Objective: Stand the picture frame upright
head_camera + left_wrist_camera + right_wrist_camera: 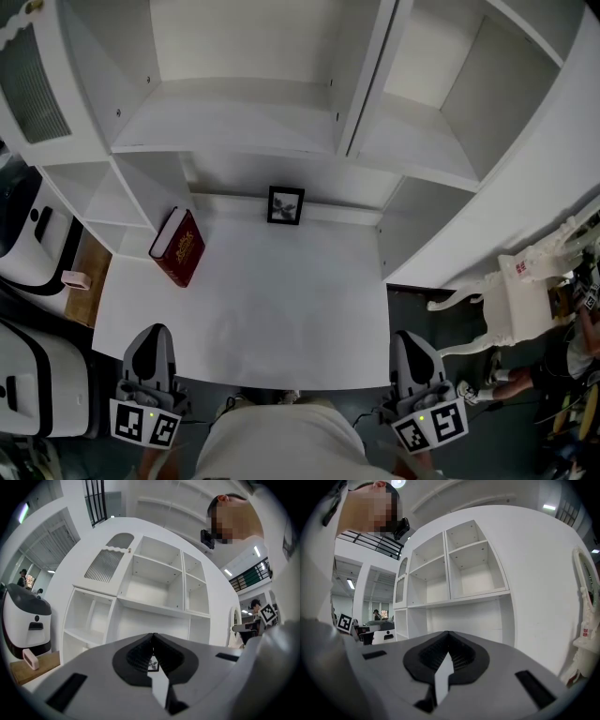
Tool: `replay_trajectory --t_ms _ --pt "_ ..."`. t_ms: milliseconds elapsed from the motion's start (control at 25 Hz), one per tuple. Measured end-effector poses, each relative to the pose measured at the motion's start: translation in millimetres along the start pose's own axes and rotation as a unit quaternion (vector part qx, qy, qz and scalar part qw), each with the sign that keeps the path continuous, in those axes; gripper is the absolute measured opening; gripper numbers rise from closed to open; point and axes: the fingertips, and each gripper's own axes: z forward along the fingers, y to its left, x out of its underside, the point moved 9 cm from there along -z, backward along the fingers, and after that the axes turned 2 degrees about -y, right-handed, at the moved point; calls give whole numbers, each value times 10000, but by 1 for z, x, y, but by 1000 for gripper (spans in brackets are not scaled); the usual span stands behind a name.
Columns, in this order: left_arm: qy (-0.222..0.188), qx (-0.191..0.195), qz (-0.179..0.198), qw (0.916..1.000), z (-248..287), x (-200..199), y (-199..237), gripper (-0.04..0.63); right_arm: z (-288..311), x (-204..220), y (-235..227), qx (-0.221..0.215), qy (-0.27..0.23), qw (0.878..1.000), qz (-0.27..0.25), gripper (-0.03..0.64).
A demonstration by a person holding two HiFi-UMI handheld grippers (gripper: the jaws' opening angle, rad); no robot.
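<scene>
Your picture frame, far back on the table, is too small for you to make out its print. The gold lettering on the red book at the left can't be read. Your torso hides the middle of the table's near edge.

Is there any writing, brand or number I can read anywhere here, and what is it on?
No text reads clearly.
Red book: gold marks on the cover, too small to read.
White carved furniture: red marks, too blurred to read.
Left gripper and right gripper: black square marker patterns, no letters.
</scene>
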Motion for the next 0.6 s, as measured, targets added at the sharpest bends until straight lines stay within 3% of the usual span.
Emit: replay_trajectory --t_ms 600 --pt "-39 102 -48 9999 8 -4 11 18 10 -5 7 -6 -51 10000 58 9"
